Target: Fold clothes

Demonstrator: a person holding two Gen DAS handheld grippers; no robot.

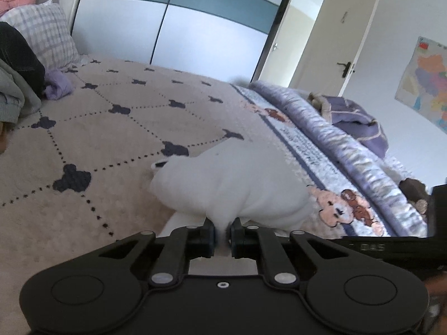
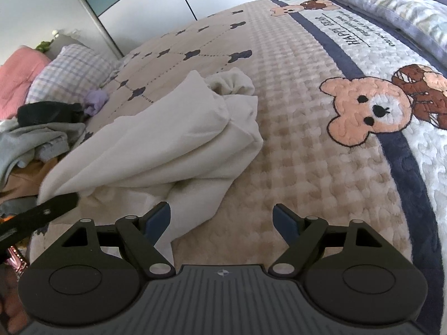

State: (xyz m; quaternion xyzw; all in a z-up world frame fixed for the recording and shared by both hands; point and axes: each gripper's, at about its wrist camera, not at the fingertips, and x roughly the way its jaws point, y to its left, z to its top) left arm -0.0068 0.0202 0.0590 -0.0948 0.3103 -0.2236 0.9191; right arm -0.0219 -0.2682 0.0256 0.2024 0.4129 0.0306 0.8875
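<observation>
One white garment (image 2: 173, 139) lies lengthwise from the bear blanket (image 2: 307, 145) toward the pillow; left gripper (image 1: 222, 233) pinches its edge, right gripper (image 2: 222, 219) hangs wide open, empty.

The left black two-finger gripper (image 1: 222, 231) has its jaws drawn nearly together, pinching a fold of white soft cloth (image 1: 232, 184) that bunches up just ahead of its tips. It points shallowly downward.

The right black two-finger gripper with blue pads (image 2: 222, 220) stands with jaws spread wide, nothing between them, tilted more steeply down. The cloth's nearest edge lies against the outside of its left finger.
</observation>
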